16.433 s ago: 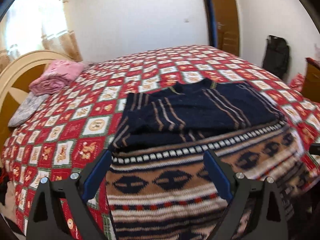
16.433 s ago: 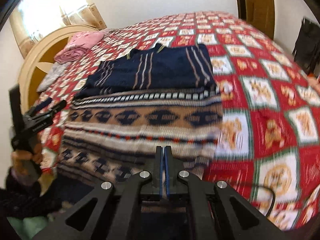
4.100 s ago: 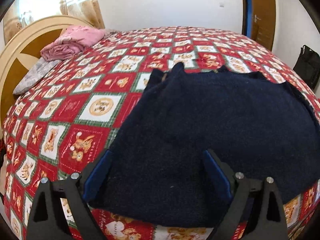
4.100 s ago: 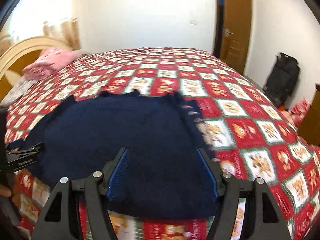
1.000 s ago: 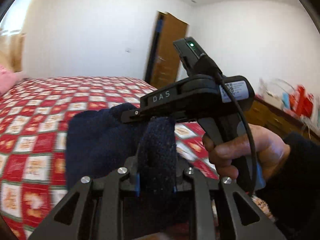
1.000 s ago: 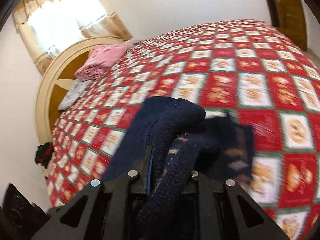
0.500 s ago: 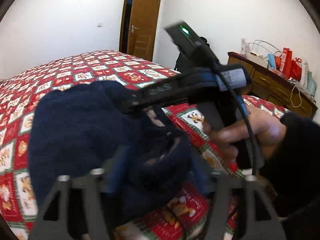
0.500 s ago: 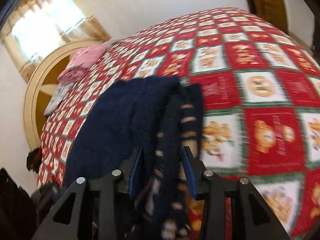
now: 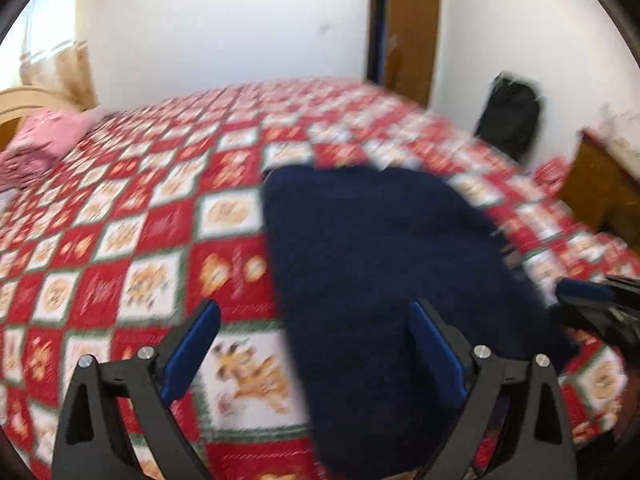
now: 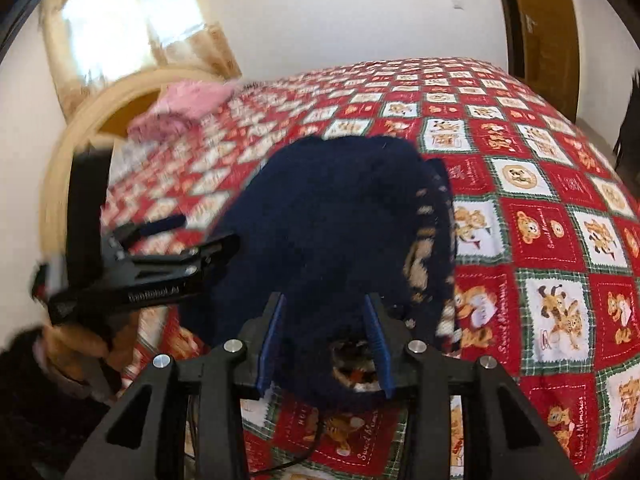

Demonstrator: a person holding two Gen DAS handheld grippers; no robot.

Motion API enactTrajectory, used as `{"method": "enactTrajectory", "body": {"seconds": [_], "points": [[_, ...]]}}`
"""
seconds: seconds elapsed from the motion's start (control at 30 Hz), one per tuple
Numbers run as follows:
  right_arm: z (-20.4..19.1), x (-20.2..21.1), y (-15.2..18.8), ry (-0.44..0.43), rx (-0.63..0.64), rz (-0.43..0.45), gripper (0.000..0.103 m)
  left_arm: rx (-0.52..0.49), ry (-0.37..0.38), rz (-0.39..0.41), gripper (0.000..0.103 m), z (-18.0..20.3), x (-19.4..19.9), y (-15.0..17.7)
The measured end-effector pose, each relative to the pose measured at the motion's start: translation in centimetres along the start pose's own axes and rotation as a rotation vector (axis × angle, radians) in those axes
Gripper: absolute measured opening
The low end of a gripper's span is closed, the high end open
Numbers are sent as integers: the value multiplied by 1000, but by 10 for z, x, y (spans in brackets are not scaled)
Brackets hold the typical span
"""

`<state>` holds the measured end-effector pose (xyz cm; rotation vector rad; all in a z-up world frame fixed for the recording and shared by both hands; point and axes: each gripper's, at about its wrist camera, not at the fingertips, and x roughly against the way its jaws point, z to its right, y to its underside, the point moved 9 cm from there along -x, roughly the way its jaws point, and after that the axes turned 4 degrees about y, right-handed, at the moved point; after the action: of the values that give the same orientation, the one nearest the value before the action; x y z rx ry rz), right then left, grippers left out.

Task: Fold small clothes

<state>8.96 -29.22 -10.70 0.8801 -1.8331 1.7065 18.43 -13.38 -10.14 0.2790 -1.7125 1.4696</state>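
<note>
A dark navy knitted sweater lies folded into a narrow bundle on the red patterned bedspread; it also shows in the right wrist view with tan pattern at its right edge. My left gripper is open above its near left edge, holding nothing. My right gripper is open, its jaws on either side of the sweater's near end. The left gripper shows at the left of the right wrist view. The right gripper's tip shows at the right of the left wrist view.
Pink folded clothes lie by the curved wooden headboard. A black bag stands against the wall past the bed's far corner, a wooden dresser to the right. A brown door is behind the bed.
Both grippers were shut on the sweater a second ago and brought its sides together. Both have opened and let it go; the sweater now rests on the bed as a narrower fold.
</note>
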Motion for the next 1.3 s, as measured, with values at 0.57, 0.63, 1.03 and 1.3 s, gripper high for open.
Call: {"method": "enactTrajectory", "body": {"seconds": [0.57, 0.63, 1.03, 1.3], "points": [[49, 5, 31, 78, -97, -69, 40, -68, -103, -20, 97, 3, 0, 6], [53, 18, 9, 76, -99, -8, 41, -71, -107, -16, 97, 3, 1, 5], [90, -68, -113, 109, -87, 7, 42, -55, -105, 43, 97, 6, 4, -19], [93, -126, -118, 143, -35, -66, 33, -90, -160, -13, 97, 18, -20, -18]]}}
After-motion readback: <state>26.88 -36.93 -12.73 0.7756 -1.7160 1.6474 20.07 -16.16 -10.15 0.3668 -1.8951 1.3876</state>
